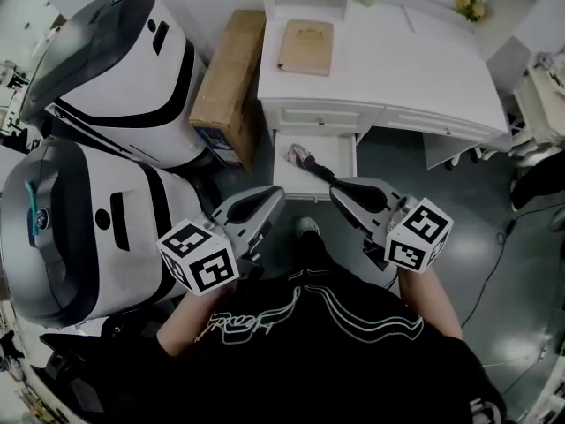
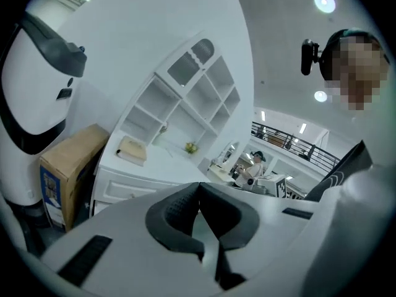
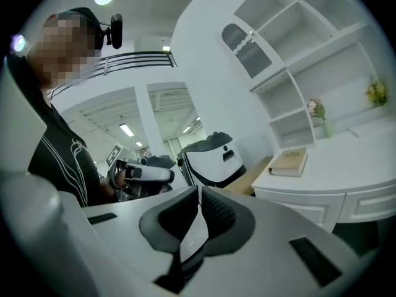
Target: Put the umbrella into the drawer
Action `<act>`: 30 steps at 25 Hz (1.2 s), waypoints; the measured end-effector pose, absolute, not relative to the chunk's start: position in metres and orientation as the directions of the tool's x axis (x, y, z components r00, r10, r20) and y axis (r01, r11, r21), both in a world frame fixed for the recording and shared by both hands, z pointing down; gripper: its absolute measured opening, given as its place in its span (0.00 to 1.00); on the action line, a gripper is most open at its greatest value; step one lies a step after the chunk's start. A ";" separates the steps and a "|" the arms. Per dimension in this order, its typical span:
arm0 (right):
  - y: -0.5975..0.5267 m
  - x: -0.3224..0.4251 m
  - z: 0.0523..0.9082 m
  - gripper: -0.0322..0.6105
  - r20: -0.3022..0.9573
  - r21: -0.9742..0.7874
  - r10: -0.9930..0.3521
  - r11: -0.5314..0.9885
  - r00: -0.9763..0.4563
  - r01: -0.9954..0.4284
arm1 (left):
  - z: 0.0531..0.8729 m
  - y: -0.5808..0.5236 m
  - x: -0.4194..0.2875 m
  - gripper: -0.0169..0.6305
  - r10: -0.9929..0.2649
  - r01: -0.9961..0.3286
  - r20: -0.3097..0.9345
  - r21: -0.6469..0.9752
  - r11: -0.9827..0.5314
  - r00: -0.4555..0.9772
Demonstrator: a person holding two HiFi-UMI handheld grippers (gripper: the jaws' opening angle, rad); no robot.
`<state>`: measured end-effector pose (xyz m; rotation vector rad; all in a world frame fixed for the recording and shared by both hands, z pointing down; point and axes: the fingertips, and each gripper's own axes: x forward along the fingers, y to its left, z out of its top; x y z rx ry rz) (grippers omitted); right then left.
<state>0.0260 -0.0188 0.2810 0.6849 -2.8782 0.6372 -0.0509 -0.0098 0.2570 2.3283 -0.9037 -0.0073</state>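
where the drawer (image 1: 334, 147) stands open, umbrella (image 1: 311, 168) slantwise inside, patterned end upper-left

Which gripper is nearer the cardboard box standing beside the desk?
Left. The left gripper sits by the open drawer's front corner on the cardboard box's side. The right gripper sits by the drawer's far corner.

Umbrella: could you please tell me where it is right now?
In the head view the umbrella lies in the open drawer at the front of the white desk, near centre frame, below the tan book.
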 end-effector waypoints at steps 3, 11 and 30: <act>0.001 0.033 0.249 0.13 0.179 -0.320 -0.430 0.825 -0.885 -0.466 | 0.226 0.006 -0.036 0.06 -0.584 -0.583 0.176 0.497 -0.643 0.793; 0.026 0.045 0.207 0.13 0.100 -0.307 -0.491 0.812 -0.865 -0.497 | 0.182 0.038 -0.019 0.06 -0.561 -0.554 0.118 0.414 -0.722 0.819; 0.060 0.030 0.219 0.12 0.133 -0.319 -0.520 0.784 -0.844 -0.533 | 0.188 0.070 -0.022 0.06 -0.540 -0.518 0.082 0.433 -0.738 0.838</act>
